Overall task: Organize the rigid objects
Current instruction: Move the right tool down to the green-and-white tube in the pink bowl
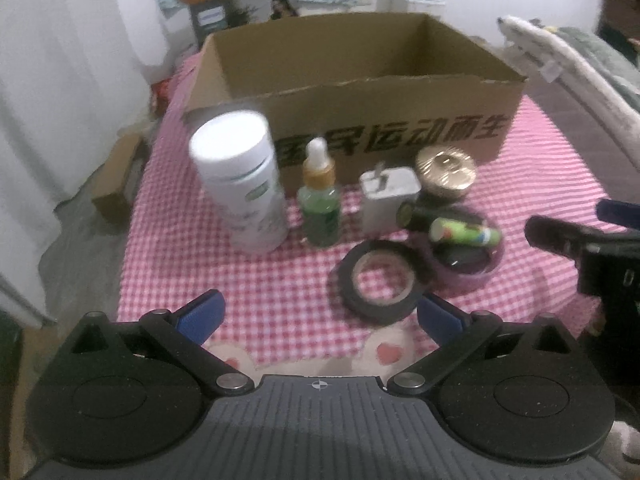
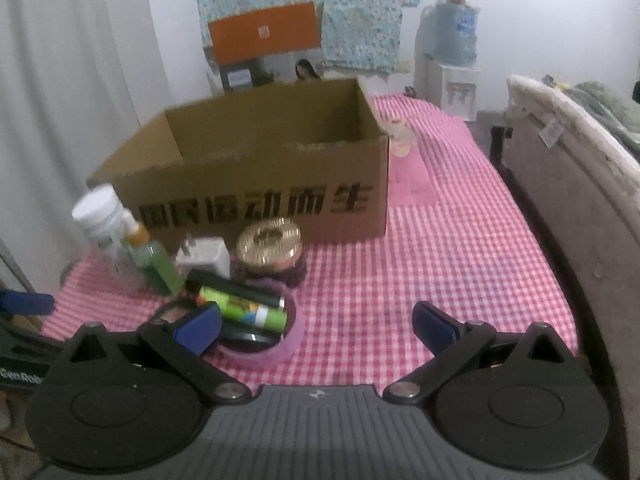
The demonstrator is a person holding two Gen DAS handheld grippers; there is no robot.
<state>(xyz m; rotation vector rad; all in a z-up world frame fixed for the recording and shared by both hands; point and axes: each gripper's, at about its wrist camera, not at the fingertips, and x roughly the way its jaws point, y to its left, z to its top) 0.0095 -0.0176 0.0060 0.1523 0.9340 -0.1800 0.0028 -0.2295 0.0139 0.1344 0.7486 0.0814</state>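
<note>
Black Chinese lettering, partly legible as 运动而生, runs across the box (image 1: 360, 92) mid-frame, while both grippers' fingers (image 1: 202, 314) (image 2: 434, 326) stand spread, holding nothing.

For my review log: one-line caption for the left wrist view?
Open left gripper faces black tape roll, white bottle, dropper bottle before empty cardboard box.

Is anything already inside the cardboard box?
No. The cardboard box shows only bare inner walls; the white bottle and the other items stand outside.
</note>
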